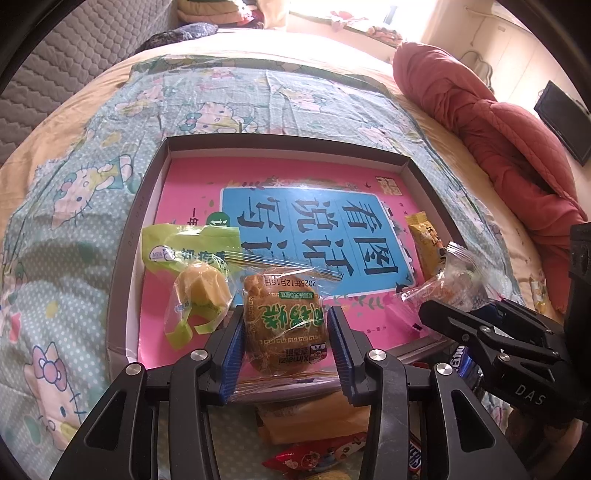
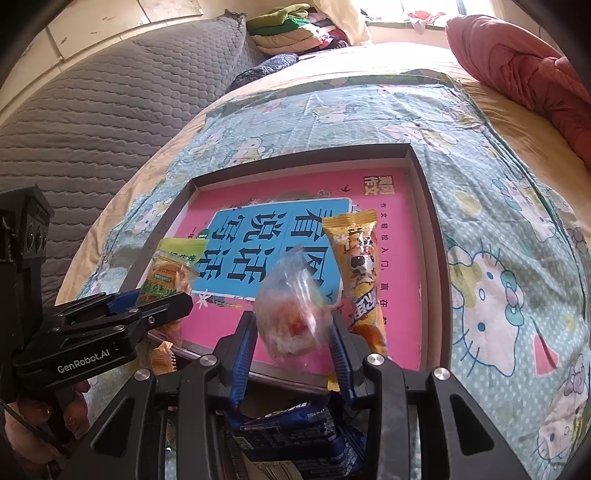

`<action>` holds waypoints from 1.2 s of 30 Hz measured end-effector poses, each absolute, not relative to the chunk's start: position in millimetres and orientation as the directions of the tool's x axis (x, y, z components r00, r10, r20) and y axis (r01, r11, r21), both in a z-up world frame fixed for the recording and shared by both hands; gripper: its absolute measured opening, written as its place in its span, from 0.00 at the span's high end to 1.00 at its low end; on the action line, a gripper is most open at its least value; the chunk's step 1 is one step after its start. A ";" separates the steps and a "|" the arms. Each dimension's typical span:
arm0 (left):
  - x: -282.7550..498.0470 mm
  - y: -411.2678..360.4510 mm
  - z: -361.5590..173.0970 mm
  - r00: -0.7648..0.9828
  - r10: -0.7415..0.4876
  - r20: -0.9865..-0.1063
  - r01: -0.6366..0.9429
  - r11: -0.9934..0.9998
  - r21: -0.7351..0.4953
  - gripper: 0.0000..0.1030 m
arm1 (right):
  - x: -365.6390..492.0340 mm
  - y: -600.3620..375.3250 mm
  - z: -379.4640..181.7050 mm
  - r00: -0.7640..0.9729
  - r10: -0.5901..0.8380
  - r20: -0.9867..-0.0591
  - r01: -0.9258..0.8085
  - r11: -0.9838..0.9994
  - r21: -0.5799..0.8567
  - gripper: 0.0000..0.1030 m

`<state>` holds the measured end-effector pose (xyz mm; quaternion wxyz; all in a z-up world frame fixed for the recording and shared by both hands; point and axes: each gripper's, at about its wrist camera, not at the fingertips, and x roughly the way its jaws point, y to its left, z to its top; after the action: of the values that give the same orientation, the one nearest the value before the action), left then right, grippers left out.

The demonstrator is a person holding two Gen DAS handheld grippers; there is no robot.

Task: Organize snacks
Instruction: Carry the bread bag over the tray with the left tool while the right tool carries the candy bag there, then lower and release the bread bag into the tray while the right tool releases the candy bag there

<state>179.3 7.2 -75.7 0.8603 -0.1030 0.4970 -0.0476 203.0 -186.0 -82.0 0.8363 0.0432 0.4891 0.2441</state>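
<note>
The left gripper (image 1: 286, 349) clamps a wrapped brown pastry (image 1: 286, 321) over the tray's (image 1: 118, 295) near edge; the right gripper (image 2: 293, 360) pinches a clear candy bag (image 2: 291, 310) there. Either slippery wrapper could slide free and miss the tray.

Home bedroom. Bed (image 1: 332, 48) covered with a cartoon-cat print sheet (image 1: 74, 206), grey quilted cover (image 2: 92, 122) alongside, rolled red quilt (image 1: 498, 125) at the edge. Folded clothes pile (image 2: 291, 26) by a bright window (image 1: 369, 11). Dark flat screen (image 1: 561, 122) on the pale wall.
</note>
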 end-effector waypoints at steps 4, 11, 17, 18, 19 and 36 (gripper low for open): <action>179.6 6.5 -76.2 0.498 -0.187 -0.847 -0.021 0.974 -0.227 0.56 | 203.1 -186.8 -82.6 0.399 0.442 -0.803 -0.365 0.880 0.304 0.62; 179.2 6.5 -76.4 0.492 -0.199 -0.847 -0.026 0.970 -0.242 0.56 | 203.9 -188.8 -81.3 0.408 0.427 -0.807 -0.351 0.890 0.293 0.61; 179.8 8.2 -77.2 0.487 -0.201 -0.850 -0.030 0.969 -0.247 0.56 | 204.2 -191.3 -79.8 0.416 0.422 -0.805 -0.340 0.894 0.293 0.59; 180.2 8.4 -77.4 0.486 -0.202 -0.850 -0.031 0.968 -0.248 0.56 | 204.2 -191.7 -79.7 0.417 0.421 -0.805 -0.339 0.894 0.292 0.58; 180.3 8.7 -77.4 0.485 -0.202 -0.851 -0.032 0.968 -0.248 0.56 | 204.4 -191.7 -79.6 0.417 0.421 -0.806 -0.338 0.895 0.292 0.58; 182.8 10.4 -80.9 0.467 -0.211 -0.859 -0.046 0.964 -0.262 0.51 | 204.6 -196.6 -72.7 0.442 0.425 -0.790 -0.327 0.896 0.300 0.56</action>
<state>182.8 10.4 -80.9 0.8473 -0.1248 0.5139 -0.0488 204.6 -196.6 -72.7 0.8476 0.0512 0.4793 0.2219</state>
